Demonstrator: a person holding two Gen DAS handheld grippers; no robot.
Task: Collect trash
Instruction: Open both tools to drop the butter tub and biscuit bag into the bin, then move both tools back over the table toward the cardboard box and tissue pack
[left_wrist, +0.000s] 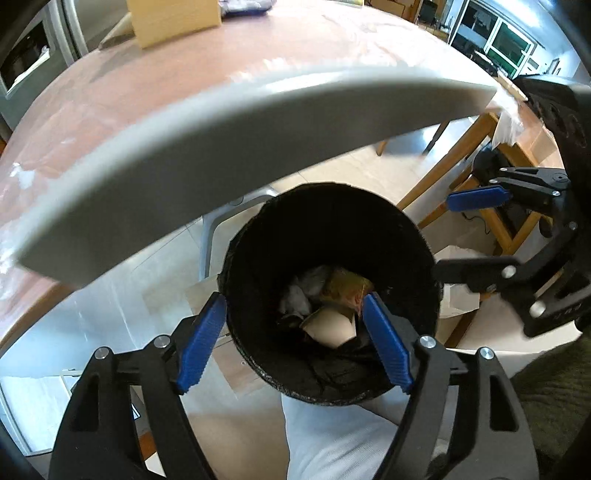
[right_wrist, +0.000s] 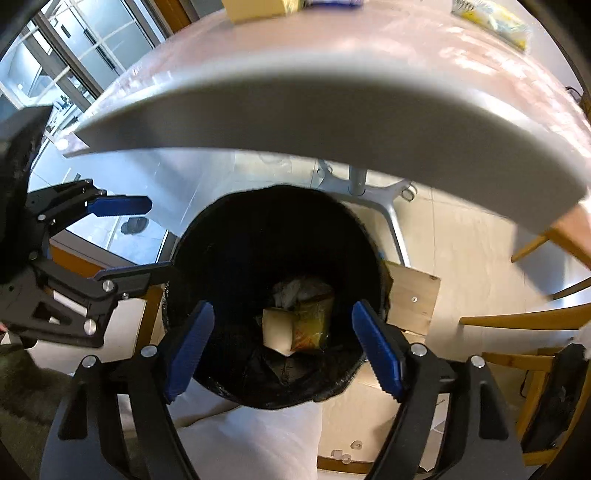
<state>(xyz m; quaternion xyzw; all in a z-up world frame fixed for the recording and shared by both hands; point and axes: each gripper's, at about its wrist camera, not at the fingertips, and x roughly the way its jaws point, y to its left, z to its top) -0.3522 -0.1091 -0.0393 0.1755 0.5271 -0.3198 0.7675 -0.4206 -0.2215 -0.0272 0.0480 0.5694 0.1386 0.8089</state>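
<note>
Both tongs over the open bin, nothing held.

Left tongs and right tongs point down into the black trash bin on the floor, jaws wide, empty. Trash inside: paper cup, yellow wrapper, crumpled tissue. Grey-edged surface on far side.

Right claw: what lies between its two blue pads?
In the right wrist view, the open right claw frames the black trash bin, with a paper cup and yellow wrapper inside.
</note>
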